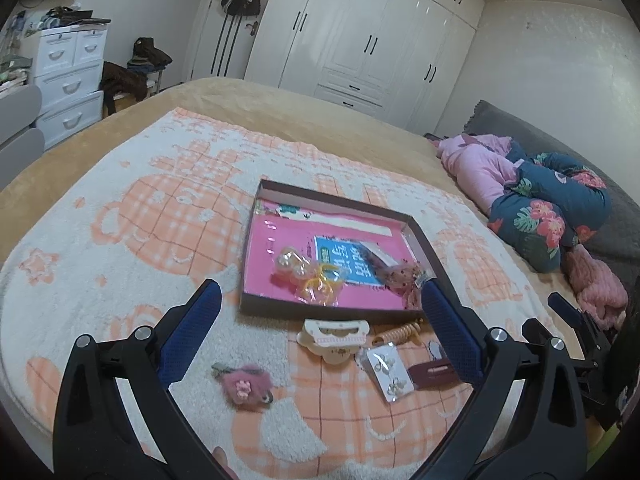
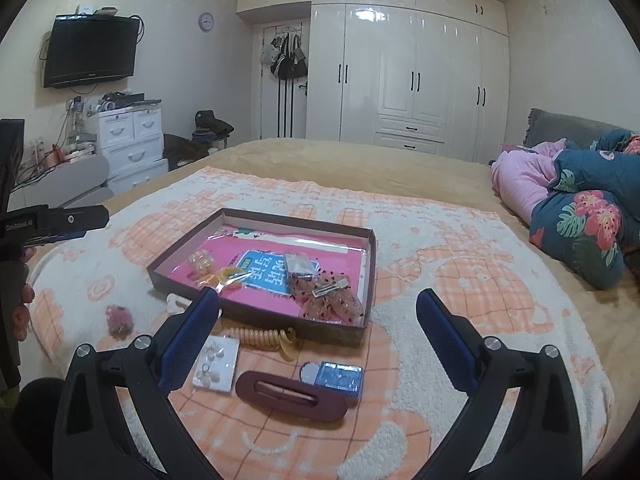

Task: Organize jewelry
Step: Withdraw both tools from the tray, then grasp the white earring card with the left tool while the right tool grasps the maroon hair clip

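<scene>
1. The left hand-held gripper (image 1: 320, 316) hovers over the bed with its fingers wide apart, holding nothing.
2. Between its fingers lie a white hair claw (image 1: 334, 335) and an earring card (image 1: 387, 372); a pink fuzzy clip (image 1: 244, 386) lies nearer its left finger.
3. The right hand-held gripper (image 2: 318, 320) is likewise spread and empty, above a maroon hair clip (image 2: 291, 397), a blue packet (image 2: 340, 378) and a coil hair tie (image 2: 260, 337).
4. Just ahead of both sits the shallow box (image 2: 188, 249), already holding several packaged hair pieces.
</scene>
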The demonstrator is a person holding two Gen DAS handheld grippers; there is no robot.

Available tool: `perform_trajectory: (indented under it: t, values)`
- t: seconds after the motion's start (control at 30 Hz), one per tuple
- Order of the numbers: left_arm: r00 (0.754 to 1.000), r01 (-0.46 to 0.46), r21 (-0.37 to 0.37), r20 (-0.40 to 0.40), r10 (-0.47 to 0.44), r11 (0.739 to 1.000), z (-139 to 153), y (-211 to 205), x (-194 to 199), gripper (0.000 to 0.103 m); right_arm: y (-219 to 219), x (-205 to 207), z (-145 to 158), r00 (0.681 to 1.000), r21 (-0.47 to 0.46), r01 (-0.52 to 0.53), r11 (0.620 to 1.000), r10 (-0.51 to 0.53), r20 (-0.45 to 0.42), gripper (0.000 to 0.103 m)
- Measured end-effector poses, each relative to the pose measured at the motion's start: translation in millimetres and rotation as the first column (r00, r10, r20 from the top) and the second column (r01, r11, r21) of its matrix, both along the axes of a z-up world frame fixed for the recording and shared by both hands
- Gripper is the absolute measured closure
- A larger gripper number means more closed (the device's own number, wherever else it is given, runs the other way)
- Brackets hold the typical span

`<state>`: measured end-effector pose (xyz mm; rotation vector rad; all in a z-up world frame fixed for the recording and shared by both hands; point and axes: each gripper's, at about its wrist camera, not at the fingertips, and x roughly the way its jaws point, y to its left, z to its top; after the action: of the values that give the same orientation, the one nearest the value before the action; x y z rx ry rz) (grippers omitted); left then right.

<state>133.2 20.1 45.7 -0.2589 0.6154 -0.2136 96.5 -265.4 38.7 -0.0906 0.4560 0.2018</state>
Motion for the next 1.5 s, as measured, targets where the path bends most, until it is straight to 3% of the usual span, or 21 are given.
perform_trajectory:
  t: [0.9, 1.13, 1.27, 1.4, 1.5]
  values:
    - [0.980, 0.161, 0.074, -0.133, -0.150, 0.984, -52, -65, -13, 0.011, -27, -26, -57, 0.995, -0.045, 0.017, 0.999, -0.022, -0.099, 0.006]
    - [0.960, 0.191, 0.022, -0.210, -0.182, 0.981, -72, -65, -4, 0.013, -18, -23, -83, 0.994, -0.129, 0.021, 0.991, -0.035, -0.105, 0.006]
    - [0.943, 0.213, -0.008, -0.258, -0.208, 0.977, -83, -67, 5, 0.024, -5, -20, -99, 0.994, -0.208, 0.014, 0.978, -0.036, -0.101, 0.006]
    - [0.919, 0.227, -0.087, -0.310, -0.243, 0.970, -95, -68, 15, 0.037, 11, -10, -117, 0.995, -0.290, 0.017, 0.957, -0.046, -0.093, 0.007]
    - [0.901, 0.229, -0.135, -0.345, -0.262, 0.964, -103, -70, 22, 0.040, 19, -5, -126, 0.996, -0.344, 0.032, 0.938, -0.057, -0.062, 0.007]
